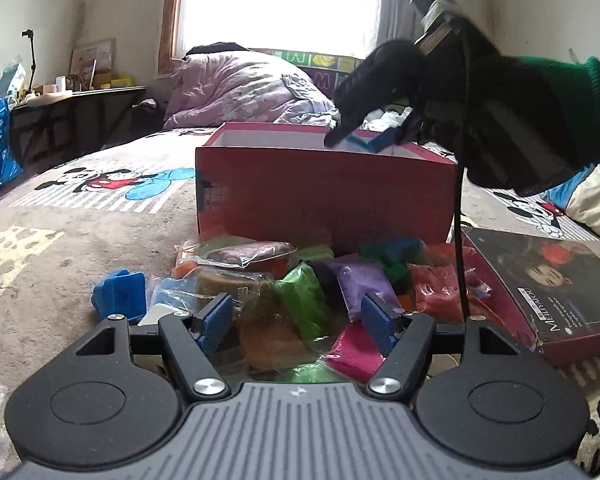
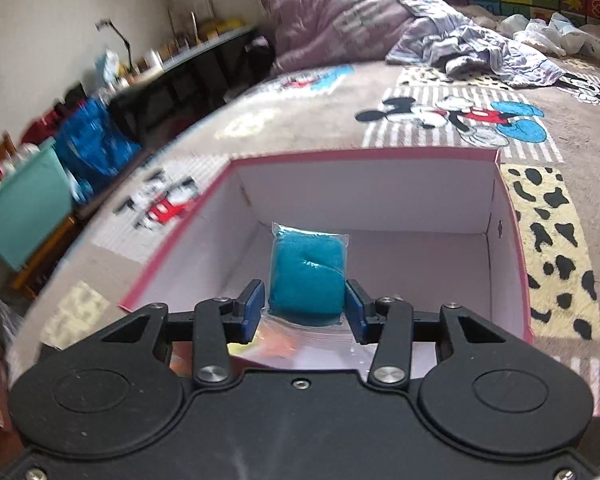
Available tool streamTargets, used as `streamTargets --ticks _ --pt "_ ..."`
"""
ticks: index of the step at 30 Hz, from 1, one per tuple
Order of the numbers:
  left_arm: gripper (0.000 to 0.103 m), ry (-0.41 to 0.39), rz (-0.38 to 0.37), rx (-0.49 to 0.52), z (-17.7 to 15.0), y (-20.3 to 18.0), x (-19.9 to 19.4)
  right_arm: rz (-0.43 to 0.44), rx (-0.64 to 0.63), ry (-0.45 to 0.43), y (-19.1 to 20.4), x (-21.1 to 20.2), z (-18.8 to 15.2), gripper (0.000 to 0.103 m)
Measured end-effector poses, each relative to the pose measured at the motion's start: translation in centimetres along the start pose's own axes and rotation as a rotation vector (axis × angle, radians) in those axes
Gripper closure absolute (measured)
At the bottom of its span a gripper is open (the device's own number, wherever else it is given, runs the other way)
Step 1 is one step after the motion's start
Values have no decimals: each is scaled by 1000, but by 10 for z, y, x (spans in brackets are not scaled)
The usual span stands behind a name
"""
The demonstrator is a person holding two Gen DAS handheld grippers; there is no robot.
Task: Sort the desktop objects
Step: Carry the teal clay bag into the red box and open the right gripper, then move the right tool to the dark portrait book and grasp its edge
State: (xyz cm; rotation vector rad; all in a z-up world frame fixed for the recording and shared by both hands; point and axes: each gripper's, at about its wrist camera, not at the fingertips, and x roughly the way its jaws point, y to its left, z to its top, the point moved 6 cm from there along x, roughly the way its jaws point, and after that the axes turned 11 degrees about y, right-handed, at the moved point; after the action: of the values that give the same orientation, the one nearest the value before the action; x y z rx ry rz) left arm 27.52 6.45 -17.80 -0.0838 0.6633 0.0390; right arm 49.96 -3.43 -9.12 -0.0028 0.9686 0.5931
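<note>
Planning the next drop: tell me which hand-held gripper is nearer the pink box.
Right. The right hand-held gripper is over the pink box; the left hand-held gripper hangs back above the bagged clay.

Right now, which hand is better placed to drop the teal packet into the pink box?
Right. The right gripper holds the teal packet above the open pink box; the left gripper hovers open over the packet pile.

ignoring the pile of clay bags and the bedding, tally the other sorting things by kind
open pink cardboard box: 1
blue plastic mould: 1
dark portrait-printed flat box: 1
teal bagged clay packet in right gripper: 1
total: 4
</note>
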Motion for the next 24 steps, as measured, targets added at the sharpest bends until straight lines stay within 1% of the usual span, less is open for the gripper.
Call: streamTargets --ticks 6,12,13,16,17,20,24 --pt "33 2 1 -17 1 4 -1 -52 -4 63 -4 18 2 59" --pt "33 21 -6 -20 0 5 2 -83 -2 95 -8 30 3 58" --pt "33 24 -7 -20 -1 5 3 -90 2 98 -8 31 3 57" --pt "33 26 -6 -22 -1 6 4 -96 17 87 -10 29 3 52" --pt "33 27 -4 -21 -1 6 4 -91 22 82 -10 28 3 47" --pt "33 30 0 -17 -2 6 5 -83 27 56 -9 19 2 45" --pt "33 33 2 -10 -3 4 5 -46 43 12 -8 -1 -4 40"
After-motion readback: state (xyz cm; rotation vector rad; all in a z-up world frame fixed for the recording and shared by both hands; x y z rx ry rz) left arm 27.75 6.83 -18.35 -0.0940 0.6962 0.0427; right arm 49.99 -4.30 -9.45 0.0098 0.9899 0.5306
